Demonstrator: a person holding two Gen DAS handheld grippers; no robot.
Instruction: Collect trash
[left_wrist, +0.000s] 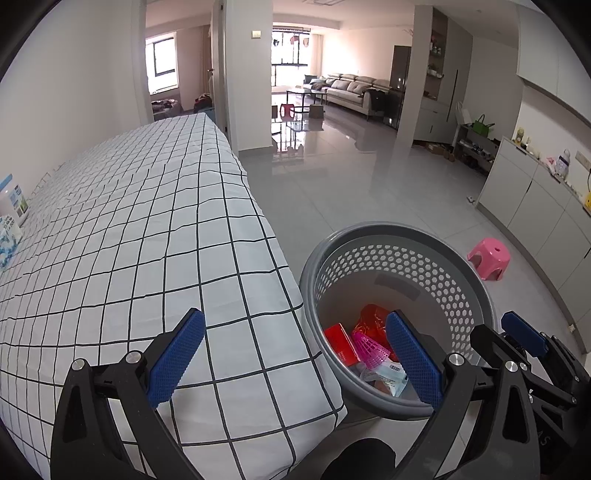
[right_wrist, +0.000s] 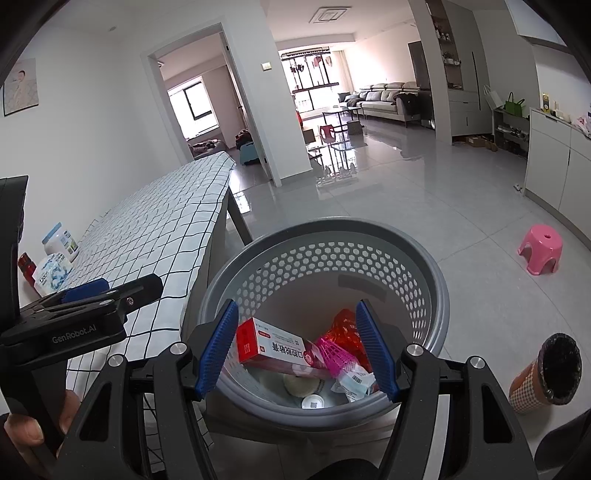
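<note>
A grey perforated basket (left_wrist: 439, 236) (right_wrist: 439, 280) stands on the floor beside the checked table (left_wrist: 155, 236) (right_wrist: 162, 225). In it lie a red and white box (right_wrist: 273, 345) (left_wrist: 341, 343), a pink shuttlecock (right_wrist: 336, 354) (left_wrist: 369, 347), a red wrapper (right_wrist: 341, 328) and paper scraps (right_wrist: 356, 382). My left gripper (left_wrist: 295, 363) is open and empty, over the table's corner and the basket's rim; it also shows in the right wrist view (right_wrist: 110, 290). My right gripper (right_wrist: 299, 349) is open and empty above the basket; it shows at the edge of the left wrist view (left_wrist: 524, 332).
On the table's far left stand a white jar (right_wrist: 61, 242) (left_wrist: 13, 199), a blue and white pack (right_wrist: 51, 275) (left_wrist: 7, 240) and a red can (right_wrist: 26, 267). A checked paper cup (right_wrist: 546, 373) and a pink stool (right_wrist: 539, 249) (left_wrist: 489, 258) are on the floor, right. Cabinets (left_wrist: 535, 199) line the right wall.
</note>
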